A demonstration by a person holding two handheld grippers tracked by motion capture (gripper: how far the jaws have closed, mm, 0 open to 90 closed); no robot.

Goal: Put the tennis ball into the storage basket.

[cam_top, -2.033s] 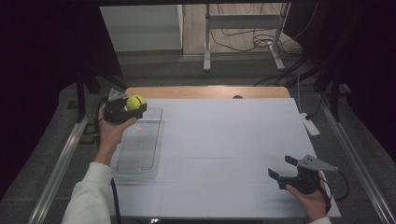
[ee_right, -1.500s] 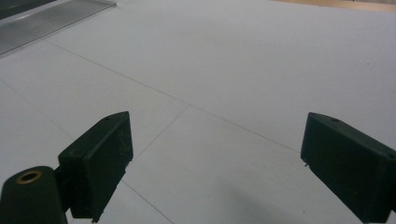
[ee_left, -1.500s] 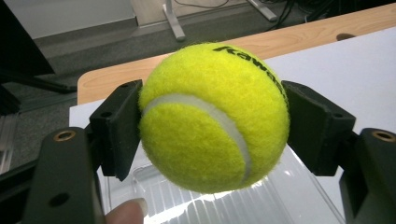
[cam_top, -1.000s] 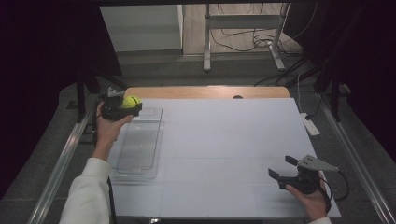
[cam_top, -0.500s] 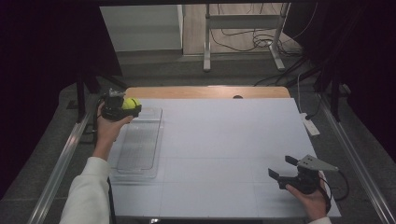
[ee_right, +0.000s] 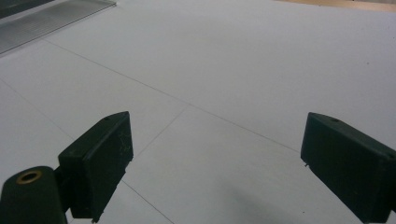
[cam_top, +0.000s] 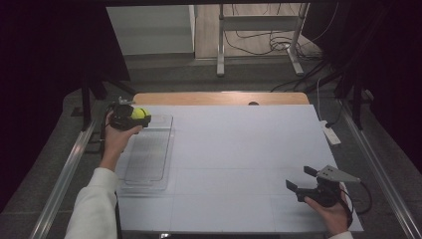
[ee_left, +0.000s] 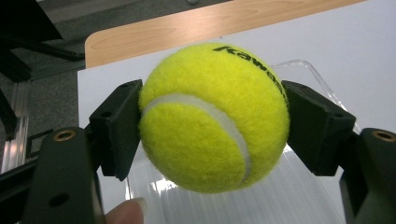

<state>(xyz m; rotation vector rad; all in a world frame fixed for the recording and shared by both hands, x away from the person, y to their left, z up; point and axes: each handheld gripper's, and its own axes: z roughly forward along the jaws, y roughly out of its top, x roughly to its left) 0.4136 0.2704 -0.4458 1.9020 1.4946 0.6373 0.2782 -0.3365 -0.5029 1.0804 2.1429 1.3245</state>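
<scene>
While clamped between left hand-held gripper (ee_left: 212, 140) jaws, tennis ball (ee_left: 212, 116) above clear tray (cam_top: 149, 154), right hand-held gripper (cam_top: 302, 180) apart.

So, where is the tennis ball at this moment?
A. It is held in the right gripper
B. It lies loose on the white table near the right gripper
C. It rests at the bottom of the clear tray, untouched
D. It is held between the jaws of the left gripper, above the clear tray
D: in the left gripper view both black pads press on the tennis ball, so the left gripper holds it over the far end of the clear tray; the right gripper stands open and empty.
</scene>
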